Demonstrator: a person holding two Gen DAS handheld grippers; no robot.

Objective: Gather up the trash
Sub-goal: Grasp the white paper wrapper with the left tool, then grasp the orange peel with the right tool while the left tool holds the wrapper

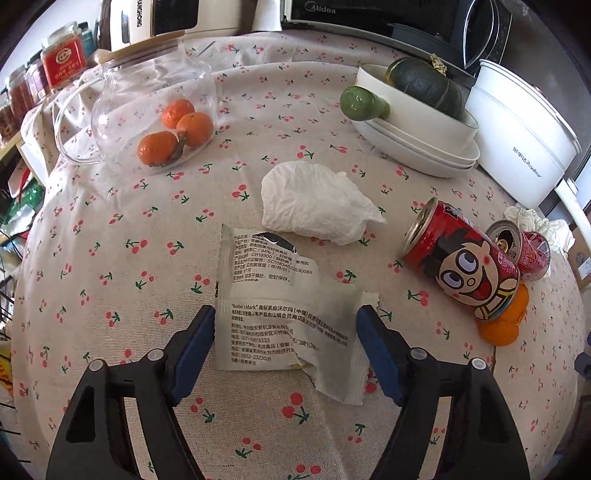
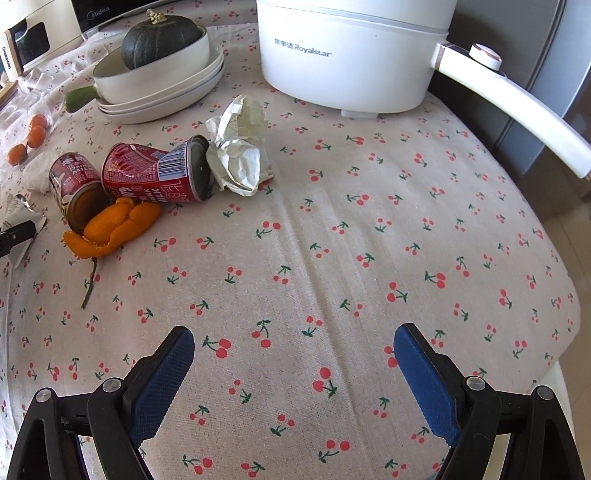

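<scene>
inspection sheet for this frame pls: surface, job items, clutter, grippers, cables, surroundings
Surface: cherry-print tablecloth, wrinkled.
Job's things: torn white wrapper; crumpled tissue; two red milk cans on their sides; orange peel; crumpled paper beside the cans.
Clutter: glass jar on its side with three tangerines; stacked white dishes holding a dark green squash; white Royalstar electric pot.
Grippers: left gripper fingers either side of the wrapper, contact unclear; right gripper open over bare cloth.
Cables: nothing seen.
Surroundings: Midea microwave; red-lidded jars on a shelf.
</scene>
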